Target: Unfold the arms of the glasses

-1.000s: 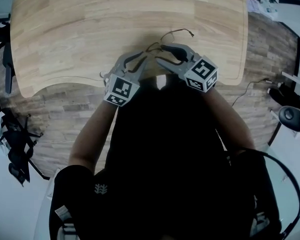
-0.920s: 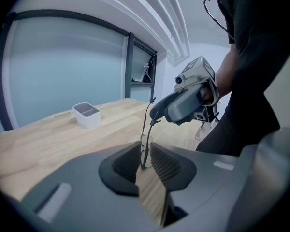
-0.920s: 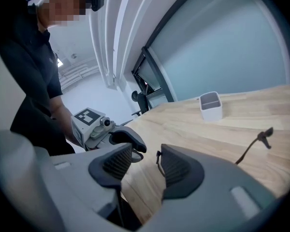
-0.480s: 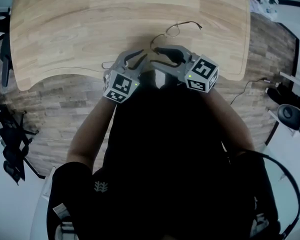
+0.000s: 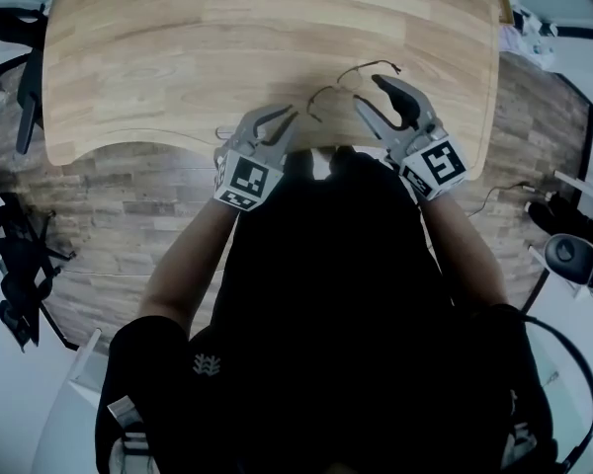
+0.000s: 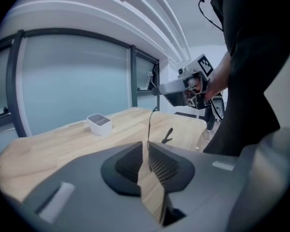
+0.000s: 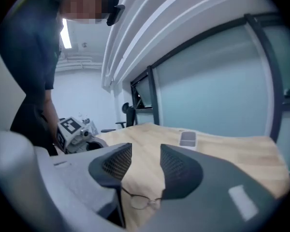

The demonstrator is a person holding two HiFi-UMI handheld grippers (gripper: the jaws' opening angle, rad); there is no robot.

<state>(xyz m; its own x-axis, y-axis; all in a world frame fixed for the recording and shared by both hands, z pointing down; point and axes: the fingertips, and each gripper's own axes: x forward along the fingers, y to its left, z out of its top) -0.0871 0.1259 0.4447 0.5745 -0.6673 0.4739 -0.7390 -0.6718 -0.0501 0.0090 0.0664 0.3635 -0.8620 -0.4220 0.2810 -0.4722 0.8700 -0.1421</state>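
Two grippers are in my hands over the near edge of the pale wooden desk (image 5: 178,47). Between them, the thin wire-framed glasses with round lenses (image 7: 139,201) lie close to that edge.

My left gripper (image 6: 145,149) has only a narrow opening, and its jaws have just been closing. One thin dark wire of the frame runs up out of the gap along the right pad. Bare wood shows beside it, so the pads do not press it from both sides. Beyond that wire, a dark-tipped arm end (image 6: 167,135) rests on the desk.

My right gripper (image 7: 146,151) stands wide, with nothing between its ribbed pads. The glasses show below and beyond its jaws, apart from them. In the head view this gripper is to the right of the glasses, angled toward them.

Farther back on the desk sits a small white open box (image 6: 99,123).
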